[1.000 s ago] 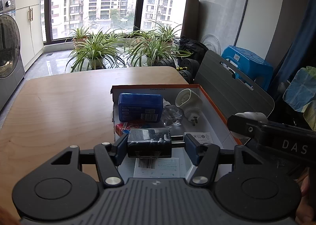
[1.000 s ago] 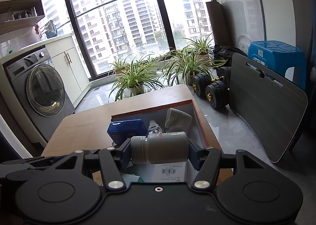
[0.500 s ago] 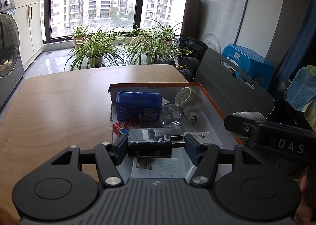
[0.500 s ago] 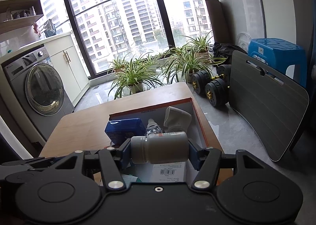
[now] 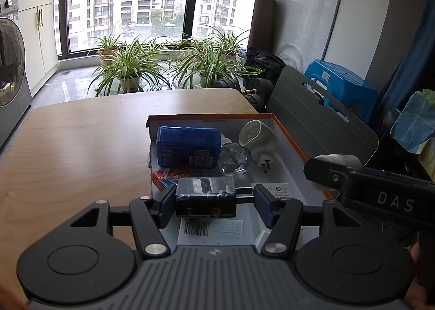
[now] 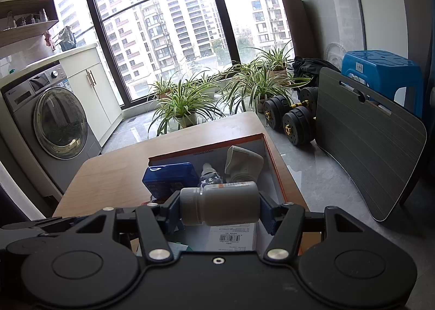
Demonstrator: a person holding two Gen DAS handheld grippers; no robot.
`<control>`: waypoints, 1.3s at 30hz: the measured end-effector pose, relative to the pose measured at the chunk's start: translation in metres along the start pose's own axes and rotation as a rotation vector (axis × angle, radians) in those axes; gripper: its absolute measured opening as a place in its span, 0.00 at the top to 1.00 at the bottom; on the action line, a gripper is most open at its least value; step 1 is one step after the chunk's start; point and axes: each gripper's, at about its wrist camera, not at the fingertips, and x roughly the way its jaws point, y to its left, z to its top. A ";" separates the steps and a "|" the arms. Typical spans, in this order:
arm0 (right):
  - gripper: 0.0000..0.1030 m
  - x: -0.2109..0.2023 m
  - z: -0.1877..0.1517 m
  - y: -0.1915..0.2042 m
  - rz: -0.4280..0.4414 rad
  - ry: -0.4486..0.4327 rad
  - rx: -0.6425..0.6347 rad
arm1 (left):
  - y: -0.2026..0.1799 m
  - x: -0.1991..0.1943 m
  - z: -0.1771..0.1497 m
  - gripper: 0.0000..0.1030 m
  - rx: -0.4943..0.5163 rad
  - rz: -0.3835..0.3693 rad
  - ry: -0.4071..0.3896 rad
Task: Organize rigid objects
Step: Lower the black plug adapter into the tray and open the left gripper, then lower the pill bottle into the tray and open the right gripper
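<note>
Wooden table (image 6: 114, 174) — bottle (image 6: 223, 202) gripped (right gripper (image 6: 218, 209)).

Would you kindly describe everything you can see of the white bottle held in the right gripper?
The white bottle is a small, opaque, plastic-looking cylinder with a ribbed screw cap on its left end; the cap is on. A label with a thin orange strip runs along its top edge. It lies sideways, roughly level, clamped end to end between the blue-padded fingers of the right gripper, cap against the left pad and base against the right. It hangs above the open box, touching nothing else.
</note>
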 end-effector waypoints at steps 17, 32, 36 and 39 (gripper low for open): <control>0.32 0.000 0.003 -0.001 0.001 0.001 0.000 | -0.001 0.001 0.000 0.40 0.001 0.003 0.001; 0.32 0.003 0.004 -0.003 0.001 0.003 0.001 | -0.004 0.001 0.002 0.42 0.014 0.005 -0.008; 0.32 0.004 0.003 -0.007 -0.005 0.010 0.005 | -0.001 0.003 0.001 0.42 0.003 0.006 0.001; 0.32 0.002 0.002 -0.008 -0.012 0.008 0.010 | 0.001 0.003 0.002 0.42 0.001 0.006 0.002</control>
